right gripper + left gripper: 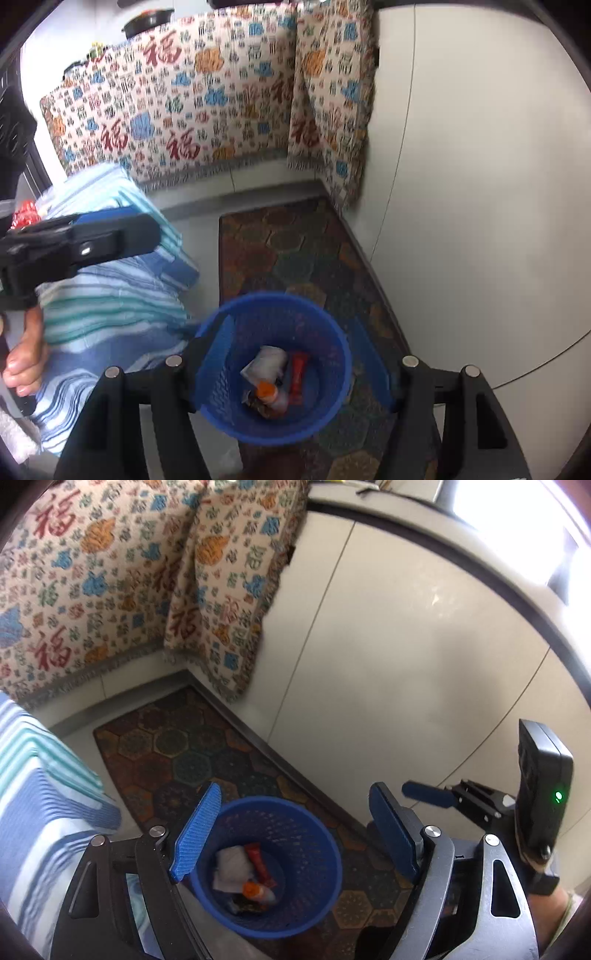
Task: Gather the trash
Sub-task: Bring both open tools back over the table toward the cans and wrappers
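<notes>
We're right above the blue basket [275,363] at six o'clock, right gripper [301,365] gaping empty, wrappers [275,380] inside.

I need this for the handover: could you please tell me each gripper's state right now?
Left gripper: open, holding nothing, above the blue wastebasket.
Right gripper: open, holding nothing, above that wastebasket.

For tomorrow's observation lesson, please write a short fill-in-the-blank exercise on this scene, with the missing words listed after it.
1. The trash lies inside a mesh bin whose colour is ____.
2. The bin stands on a rug patterned with ____ shapes.
3. Both the left tongs and the right tongs hang above the bin with their jaws ____ and nothing between them.
4. Among the trash, beside a white wrapper, lies a tube coloured ____.

Missing words: blue; hexagon; open; red
</notes>
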{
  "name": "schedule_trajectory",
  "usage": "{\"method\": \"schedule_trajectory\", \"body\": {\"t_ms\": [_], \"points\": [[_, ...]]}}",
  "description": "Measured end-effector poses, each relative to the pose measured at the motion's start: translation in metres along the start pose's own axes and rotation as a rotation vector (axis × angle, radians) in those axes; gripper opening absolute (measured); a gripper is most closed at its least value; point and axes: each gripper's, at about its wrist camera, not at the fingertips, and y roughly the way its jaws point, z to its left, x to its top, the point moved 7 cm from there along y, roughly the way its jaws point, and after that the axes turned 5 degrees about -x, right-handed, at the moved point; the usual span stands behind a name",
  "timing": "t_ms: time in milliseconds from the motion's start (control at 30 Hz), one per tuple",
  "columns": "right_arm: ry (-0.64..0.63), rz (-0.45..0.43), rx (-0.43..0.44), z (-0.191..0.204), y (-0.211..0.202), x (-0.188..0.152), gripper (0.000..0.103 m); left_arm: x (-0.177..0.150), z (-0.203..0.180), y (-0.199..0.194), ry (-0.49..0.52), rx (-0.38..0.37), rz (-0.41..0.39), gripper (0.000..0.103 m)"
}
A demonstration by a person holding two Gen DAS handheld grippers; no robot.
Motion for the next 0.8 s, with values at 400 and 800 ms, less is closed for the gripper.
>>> {"method": "schedule_trajectory", "body": {"t_ms": [400, 800], "points": [[-0.134, -0.248, -0.011, 0.067, -0.051, 0.039, 0.069, -0.088, 0.065, -0.165, -0.076, 0.195, 0.007, 0.092], [-0.374, -0.168, 0.268, 0.291, -0.073, 0.022, 0.071, -0.175, 0.226, -0.307, -0.232, 0.553, 0.023, 0.093]]}}
